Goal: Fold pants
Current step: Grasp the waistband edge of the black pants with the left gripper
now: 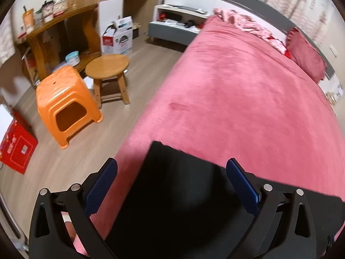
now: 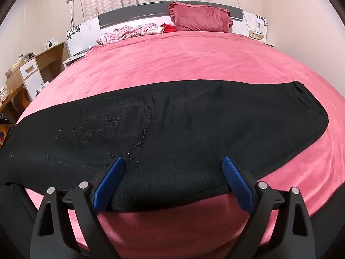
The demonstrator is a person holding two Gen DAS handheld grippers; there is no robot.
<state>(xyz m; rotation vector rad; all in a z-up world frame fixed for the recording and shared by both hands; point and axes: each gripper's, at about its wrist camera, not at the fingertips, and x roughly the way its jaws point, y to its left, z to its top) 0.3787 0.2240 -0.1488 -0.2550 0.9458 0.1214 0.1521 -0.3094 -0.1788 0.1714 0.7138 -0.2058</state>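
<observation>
The black pants [image 2: 172, 129] lie flat across the near edge of the pink bed [image 2: 194, 60], and with the left gripper [image 1: 171, 185] and right gripper [image 2: 173, 183] both spread wide and empty over them, I'd say the fold hasn't started, each needing to pinch an edge next

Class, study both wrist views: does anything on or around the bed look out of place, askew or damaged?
Nothing looks damaged. The black pants lie flat across the pink bed cover. Only the crumpled floral cloth beside the pillow looks untidy.
</observation>
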